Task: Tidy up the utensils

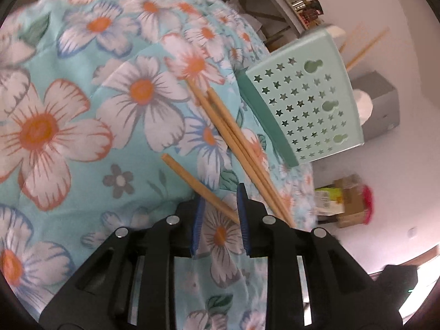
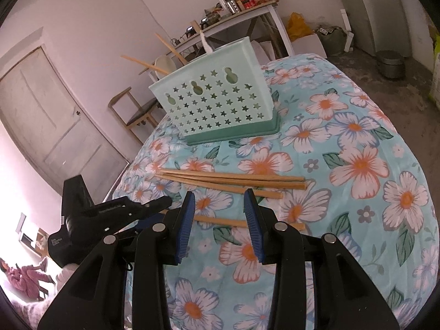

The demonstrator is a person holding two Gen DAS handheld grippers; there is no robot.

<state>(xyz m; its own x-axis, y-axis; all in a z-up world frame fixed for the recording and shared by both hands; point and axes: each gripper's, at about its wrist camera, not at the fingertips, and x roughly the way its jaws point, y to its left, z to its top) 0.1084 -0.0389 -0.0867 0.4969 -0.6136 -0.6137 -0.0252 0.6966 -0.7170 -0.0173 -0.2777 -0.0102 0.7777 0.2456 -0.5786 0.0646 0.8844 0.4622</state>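
Right wrist view first, since it takes in the whole layout: the table (image 2: 357,143) under its flowered cloth fills most of what I see, and at its far edge stands the green utensil holder (image 2: 217,107), upright on its darker base, with two chopsticks already leaning out of its top. Between the holder and me lie three loose chopsticks (image 2: 233,180) in a bundle, nearly side by side, their long axes running across my view from left to right. Nearer still is the single chopstick (image 2: 222,222), lying apart from the bundle and roughly parallel to it, crossing right under the tips of my right gripper (image 2: 220,214). Those jaws stand partly open with nothing between the pads; the stick sits below them on the cloth, square to the gap, so I judge a straight drop would bracket it near its middle. My left gripper (image 2: 154,206) reaches in from the left in this view, at that same stick's left end. From the left wrist, the left gripper (image 1: 221,214) has its jaws narrow, and the single chopstick (image 1: 198,187) runs slantwise into the gap; whether the pads press on it I cannot tell. I reckon both hands are equally near it.
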